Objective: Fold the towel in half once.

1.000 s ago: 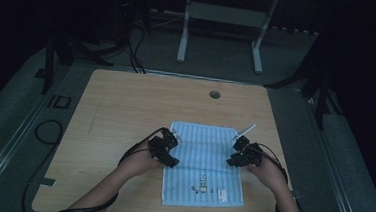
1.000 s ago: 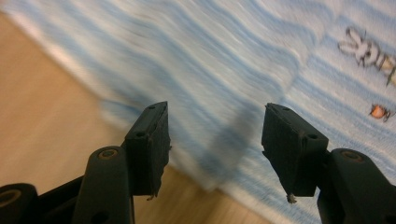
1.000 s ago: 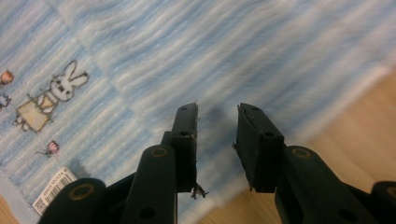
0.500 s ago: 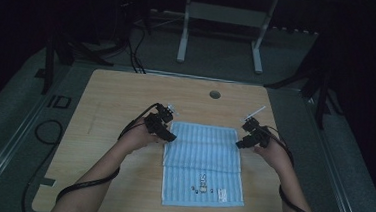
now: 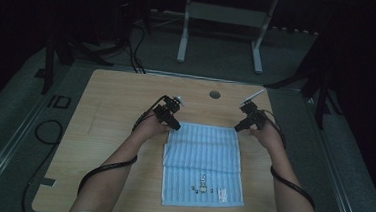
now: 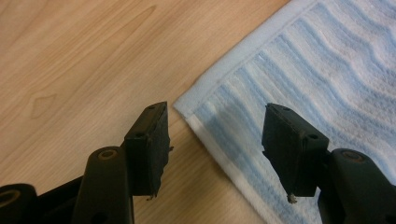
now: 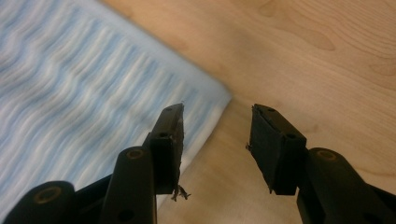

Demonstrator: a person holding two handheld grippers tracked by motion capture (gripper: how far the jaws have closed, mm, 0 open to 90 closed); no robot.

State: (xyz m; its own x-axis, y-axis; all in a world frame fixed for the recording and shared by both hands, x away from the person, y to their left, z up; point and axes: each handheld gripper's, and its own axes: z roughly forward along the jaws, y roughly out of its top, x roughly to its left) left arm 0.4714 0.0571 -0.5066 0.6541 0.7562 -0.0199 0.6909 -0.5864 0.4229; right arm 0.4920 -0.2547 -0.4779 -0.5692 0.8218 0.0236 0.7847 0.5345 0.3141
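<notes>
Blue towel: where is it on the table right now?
In the high view the blue towel lies flat on the near middle of the wooden table, its far corners by the left gripper and right gripper.

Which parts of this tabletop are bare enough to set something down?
The light wooden table is bare left of the blue striped towel, and along the far edge around the round cable hole. A narrower strip runs right of the towel. It is crowded at the towel's far corners, where the left tongs and right tongs hover open.
</notes>
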